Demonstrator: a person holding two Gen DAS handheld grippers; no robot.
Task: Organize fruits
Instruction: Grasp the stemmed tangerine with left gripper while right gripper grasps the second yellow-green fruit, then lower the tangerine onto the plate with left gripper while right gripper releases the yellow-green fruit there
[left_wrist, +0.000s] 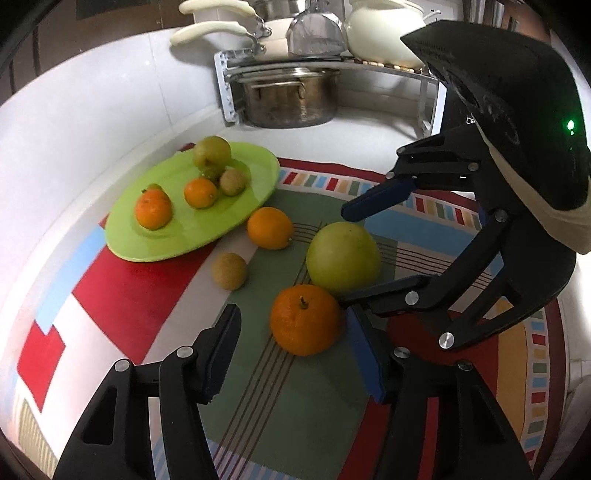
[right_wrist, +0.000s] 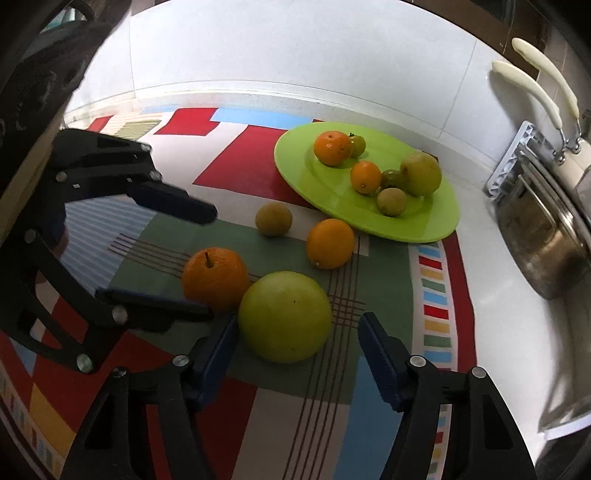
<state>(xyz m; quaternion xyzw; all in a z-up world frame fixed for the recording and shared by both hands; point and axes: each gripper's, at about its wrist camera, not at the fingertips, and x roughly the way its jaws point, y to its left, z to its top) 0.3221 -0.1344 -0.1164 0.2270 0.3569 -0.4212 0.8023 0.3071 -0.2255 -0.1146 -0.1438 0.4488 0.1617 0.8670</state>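
A green plate (left_wrist: 177, 236) (right_wrist: 424, 225) holds several small fruits: oranges, a green apple and small brownish-green ones. On the colourful mat lie an orange with a stem (left_wrist: 304, 319) (right_wrist: 216, 278), a large green fruit (left_wrist: 343, 256) (right_wrist: 284, 315), a smaller orange (left_wrist: 269, 228) (right_wrist: 330, 243) and a small brownish fruit (left_wrist: 229, 270) (right_wrist: 273, 219). My left gripper (left_wrist: 291, 343) (right_wrist: 212, 264) is open around the stemmed orange. My right gripper (right_wrist: 297, 343) (left_wrist: 351, 254) is open around the large green fruit.
A dish rack (left_wrist: 325, 66) with a steel pot (left_wrist: 291, 98) (right_wrist: 535, 236), cream pans and a kettle stands at the back of the white counter. The white wall (right_wrist: 295, 55) runs behind the plate. The mat (left_wrist: 295, 406) covers most of the counter.
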